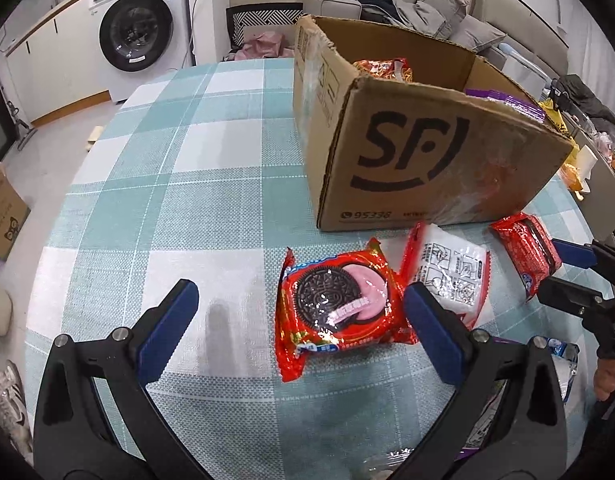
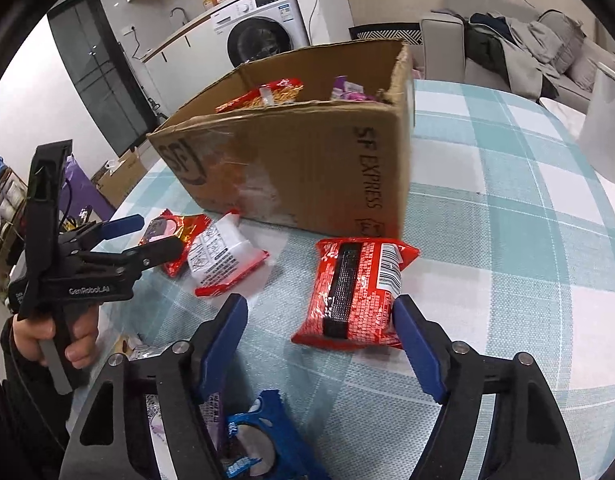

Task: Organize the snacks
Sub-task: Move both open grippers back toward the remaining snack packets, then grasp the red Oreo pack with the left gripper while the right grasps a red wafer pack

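Note:
A brown SF cardboard box (image 1: 411, 148) stands open on the checked tablecloth (image 1: 195, 184) and holds red and purple snack packs (image 2: 263, 94). In front of it lie three loose red packs. My left gripper (image 1: 303, 304) is open, its jaws on either side of a red Oreo pack (image 1: 335, 304). Beside that lies a red-and-white pack (image 1: 451, 272), back side up. My right gripper (image 2: 319, 320) is open around a red pack (image 2: 355, 288) with its barcode up, which also shows in the left wrist view (image 1: 527, 252). The box also shows in the right wrist view (image 2: 307, 164).
Blue and purple snack packs (image 2: 251, 436) lie at the table's near edge under my right gripper. A white object (image 2: 603, 132) stands at the table's right. A washing machine (image 1: 135, 28) and a sofa with clothes (image 1: 423, 8) are beyond the table.

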{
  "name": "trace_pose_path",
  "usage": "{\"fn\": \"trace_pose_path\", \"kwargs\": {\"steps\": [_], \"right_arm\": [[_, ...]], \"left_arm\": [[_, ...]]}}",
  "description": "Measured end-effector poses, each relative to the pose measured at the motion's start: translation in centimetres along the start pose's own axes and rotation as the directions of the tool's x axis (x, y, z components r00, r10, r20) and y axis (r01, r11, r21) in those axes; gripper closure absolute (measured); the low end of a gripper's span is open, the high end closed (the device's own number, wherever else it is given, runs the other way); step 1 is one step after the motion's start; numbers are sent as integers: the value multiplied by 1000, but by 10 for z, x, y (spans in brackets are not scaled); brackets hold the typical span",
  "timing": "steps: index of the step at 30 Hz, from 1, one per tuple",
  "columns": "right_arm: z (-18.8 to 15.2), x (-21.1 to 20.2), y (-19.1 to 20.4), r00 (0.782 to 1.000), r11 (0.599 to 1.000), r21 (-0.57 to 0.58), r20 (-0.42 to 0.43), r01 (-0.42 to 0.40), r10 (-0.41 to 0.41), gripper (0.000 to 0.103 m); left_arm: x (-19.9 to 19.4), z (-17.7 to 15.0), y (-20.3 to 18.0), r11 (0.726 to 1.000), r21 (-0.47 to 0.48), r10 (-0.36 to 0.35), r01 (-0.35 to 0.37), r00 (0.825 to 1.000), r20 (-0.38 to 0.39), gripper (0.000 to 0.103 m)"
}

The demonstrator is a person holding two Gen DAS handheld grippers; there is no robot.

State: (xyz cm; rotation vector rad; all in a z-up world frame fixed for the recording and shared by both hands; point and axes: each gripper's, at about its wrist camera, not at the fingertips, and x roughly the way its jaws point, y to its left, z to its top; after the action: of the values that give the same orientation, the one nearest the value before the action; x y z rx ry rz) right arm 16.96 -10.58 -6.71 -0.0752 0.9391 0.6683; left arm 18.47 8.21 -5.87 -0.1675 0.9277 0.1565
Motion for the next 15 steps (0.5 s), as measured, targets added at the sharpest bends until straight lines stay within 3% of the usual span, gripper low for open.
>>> {"fn": "trace_pose_path", "kwargs": {"steps": [15], "right_arm": [[4, 10, -2, 997, 997, 20, 1, 79, -79, 41]], "left_arm": [[6, -5, -10, 998, 59, -20, 21, 999, -27, 4]]}}
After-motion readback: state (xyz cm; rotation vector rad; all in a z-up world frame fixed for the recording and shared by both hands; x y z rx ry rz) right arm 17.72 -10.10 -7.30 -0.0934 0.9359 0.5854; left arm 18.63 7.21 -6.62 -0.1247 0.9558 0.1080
